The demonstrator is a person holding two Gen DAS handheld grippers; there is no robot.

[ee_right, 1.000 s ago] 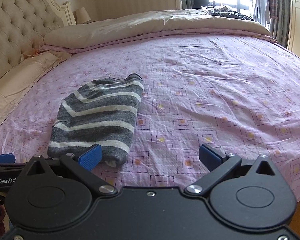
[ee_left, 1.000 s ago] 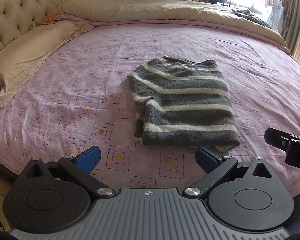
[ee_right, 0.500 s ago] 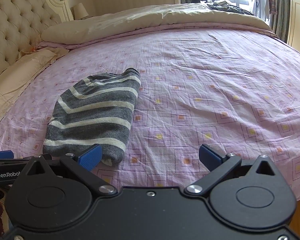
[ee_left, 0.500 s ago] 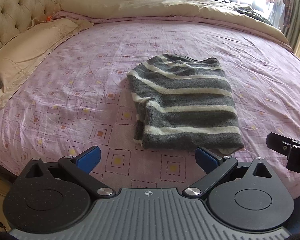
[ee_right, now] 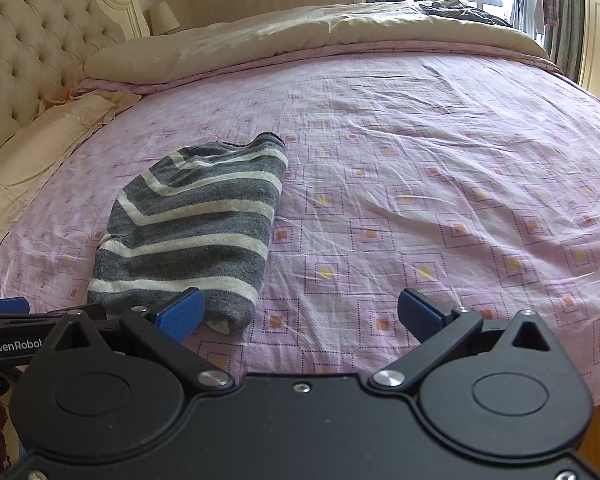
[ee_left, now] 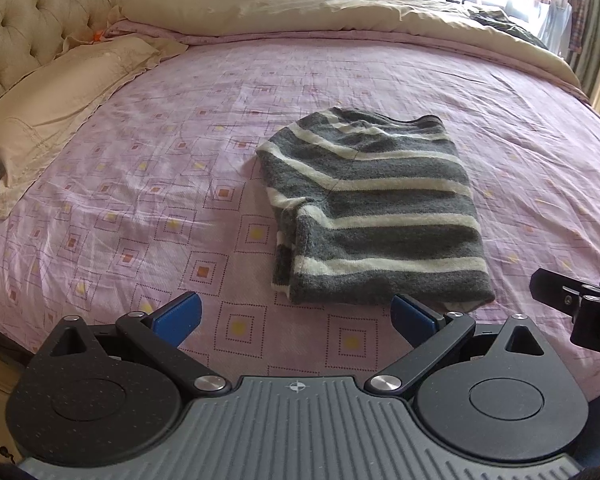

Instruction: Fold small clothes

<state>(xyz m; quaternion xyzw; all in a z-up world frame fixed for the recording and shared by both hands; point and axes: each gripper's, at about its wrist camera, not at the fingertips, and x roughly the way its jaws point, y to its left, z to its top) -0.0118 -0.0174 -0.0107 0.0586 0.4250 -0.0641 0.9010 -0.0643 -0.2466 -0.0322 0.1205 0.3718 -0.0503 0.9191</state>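
Left gripper: level, low over the near edge of the bed, pointing toward the headboard side. Jaws wide apart, nothing between the blue pads, only bedsheet below. Its right pad sits just beside the near hem of the striped sweater, can't tell if touching.

Striped sweater: grey with white bands, folded into a rough rectangle, lying flat on the pink patterned sheet near the front edge of the bed. Left side has a doubled-over fold. In the right wrist view it sits left of centre.

Right gripper: also level and low at the bed edge, to the right of the sweater. Jaws wide apart, holding nothing; left pad overlaps the sweater's near corner in view, contact unclear. Its tip shows at the right edge of the left wrist view.

No containers. Beige pillow far left, beige duvet bunched along the far side.
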